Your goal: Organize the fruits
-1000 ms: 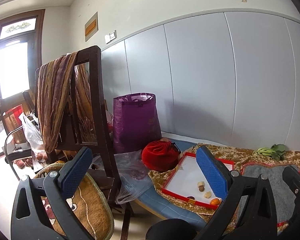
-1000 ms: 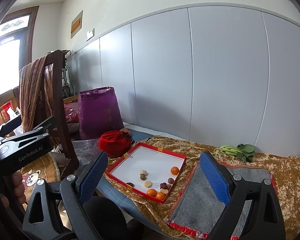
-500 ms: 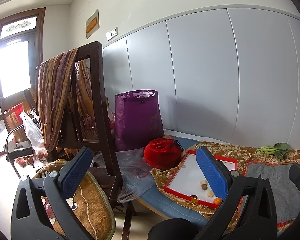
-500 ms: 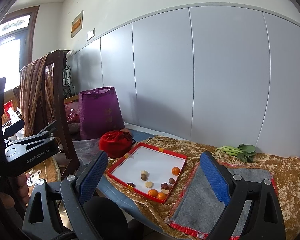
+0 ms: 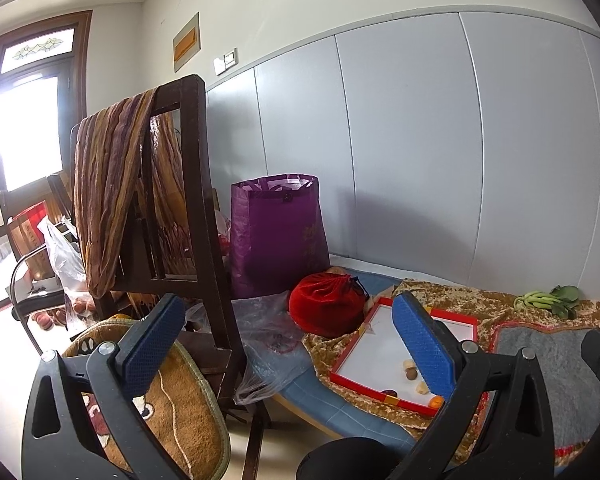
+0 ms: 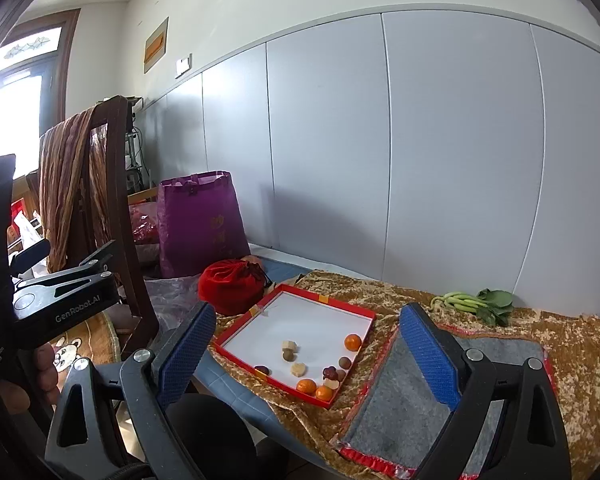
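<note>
A red-rimmed white tray (image 6: 352,312) lies on a gold patterned cloth and holds several small fruits: oranges (image 6: 353,341), brown round ones and pale pieces. The same tray (image 5: 454,316) shows in the left wrist view, partly behind a blue finger. My right gripper (image 6: 306,354) is open, held well back from the tray with nothing between its fingers. My left gripper (image 5: 288,342) is open too and points toward a chair and the table's left end. A grey felt mat (image 6: 412,404) lies right of the tray.
A dark wooden chair (image 5: 196,216) draped with a striped cloth stands left of the table. A purple bag (image 5: 278,236), a red drawstring pouch (image 5: 326,310) and a clear plastic bag (image 5: 268,340) sit near the tray. Green vegetables (image 6: 476,302) lie at the back right.
The left wrist view has shifted slightly, so the chair and tray sit a little further right and lower. The right gripper has barely moved. Both stay open.
</note>
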### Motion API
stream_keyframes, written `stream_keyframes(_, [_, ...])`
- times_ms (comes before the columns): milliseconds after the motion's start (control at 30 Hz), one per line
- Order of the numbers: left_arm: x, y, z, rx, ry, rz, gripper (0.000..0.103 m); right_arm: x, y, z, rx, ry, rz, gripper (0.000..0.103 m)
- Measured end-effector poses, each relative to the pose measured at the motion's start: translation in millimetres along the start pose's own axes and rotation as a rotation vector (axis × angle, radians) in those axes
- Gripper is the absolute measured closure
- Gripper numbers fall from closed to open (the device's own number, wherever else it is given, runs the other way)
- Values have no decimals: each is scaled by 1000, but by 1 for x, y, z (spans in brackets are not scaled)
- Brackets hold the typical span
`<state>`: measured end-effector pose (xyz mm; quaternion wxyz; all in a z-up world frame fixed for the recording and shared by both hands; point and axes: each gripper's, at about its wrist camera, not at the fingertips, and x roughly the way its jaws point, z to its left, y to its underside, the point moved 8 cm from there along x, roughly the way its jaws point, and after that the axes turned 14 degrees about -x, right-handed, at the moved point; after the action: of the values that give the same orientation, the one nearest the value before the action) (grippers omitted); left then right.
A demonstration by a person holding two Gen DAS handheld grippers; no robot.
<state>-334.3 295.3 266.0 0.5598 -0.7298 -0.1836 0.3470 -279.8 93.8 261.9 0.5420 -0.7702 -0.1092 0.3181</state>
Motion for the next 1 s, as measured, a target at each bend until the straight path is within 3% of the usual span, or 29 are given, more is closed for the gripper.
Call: stream_keyframes(1000, [56,13,-6,-5,14,69,0,45,7,-1,37,-5,52,9])
